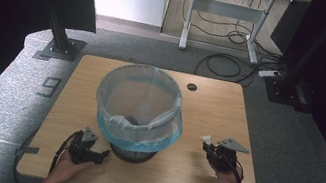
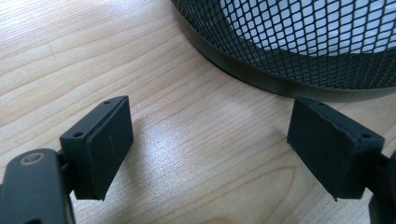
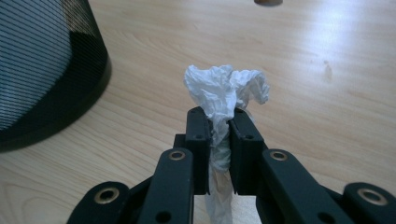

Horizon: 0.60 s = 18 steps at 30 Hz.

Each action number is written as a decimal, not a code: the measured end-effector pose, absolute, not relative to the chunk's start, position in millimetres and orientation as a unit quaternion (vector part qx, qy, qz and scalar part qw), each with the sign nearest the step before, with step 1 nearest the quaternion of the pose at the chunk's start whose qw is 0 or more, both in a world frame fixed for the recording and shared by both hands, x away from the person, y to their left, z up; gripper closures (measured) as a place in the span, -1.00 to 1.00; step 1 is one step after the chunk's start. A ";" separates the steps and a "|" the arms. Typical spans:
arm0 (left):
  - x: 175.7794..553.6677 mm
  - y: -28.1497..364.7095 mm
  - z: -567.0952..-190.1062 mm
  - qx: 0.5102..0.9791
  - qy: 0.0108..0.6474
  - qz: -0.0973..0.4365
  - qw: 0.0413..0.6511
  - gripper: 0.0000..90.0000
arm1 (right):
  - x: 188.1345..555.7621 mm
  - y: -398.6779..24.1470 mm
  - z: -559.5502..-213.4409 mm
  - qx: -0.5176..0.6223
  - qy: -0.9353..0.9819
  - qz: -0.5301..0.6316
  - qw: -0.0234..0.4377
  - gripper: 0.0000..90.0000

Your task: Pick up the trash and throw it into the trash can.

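A black mesh waste bin [image 1: 139,113] lined with a pale blue plastic bag stands in the middle of the wooden table [image 1: 207,114]. My right gripper [image 1: 206,143] is to the right of the bin, above the table, shut on a crumpled white paper wad [image 3: 225,91] that sticks out past the pads [image 3: 201,149]. The wad also shows as a small white lump [image 1: 205,139] at the gripper's tip. My left gripper [image 1: 101,154] rests low at the bin's left front, open, with bare wood between its pads [image 2: 107,144]. The bin's mesh base [image 2: 289,56] lies just beyond them.
A round dark cable hole [image 1: 192,87] sits in the table's far right part. Black frame posts on plates [image 1: 60,45] stand at the far left and right. Behind are a desk [image 1: 226,11] and loose cables [image 1: 237,64] on the grey carpet.
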<state>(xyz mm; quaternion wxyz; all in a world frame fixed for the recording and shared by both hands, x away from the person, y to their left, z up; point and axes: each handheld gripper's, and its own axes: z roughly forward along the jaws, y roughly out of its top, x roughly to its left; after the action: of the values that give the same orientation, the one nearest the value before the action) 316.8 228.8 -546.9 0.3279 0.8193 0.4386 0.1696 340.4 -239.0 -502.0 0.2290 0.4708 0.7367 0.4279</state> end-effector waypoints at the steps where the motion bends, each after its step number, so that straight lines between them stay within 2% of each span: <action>1: 316.8 228.8 -546.9 0.819 0.439 0.169 0.328 -0.68 | 339.5 -239.4 -500.3 0.468 0.737 0.431 0.228 0.77; 18: 316.8 228.7 -546.9 0.820 0.438 0.169 0.328 -0.68 | 317.4 -241.9 -474.6 0.435 0.733 0.468 0.234 0.77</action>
<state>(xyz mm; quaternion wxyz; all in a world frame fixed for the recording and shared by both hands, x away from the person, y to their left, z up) 316.8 228.7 -546.9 0.3278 0.8195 0.4384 0.1695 317.4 -241.9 -474.6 0.2343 0.4347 0.7330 0.4677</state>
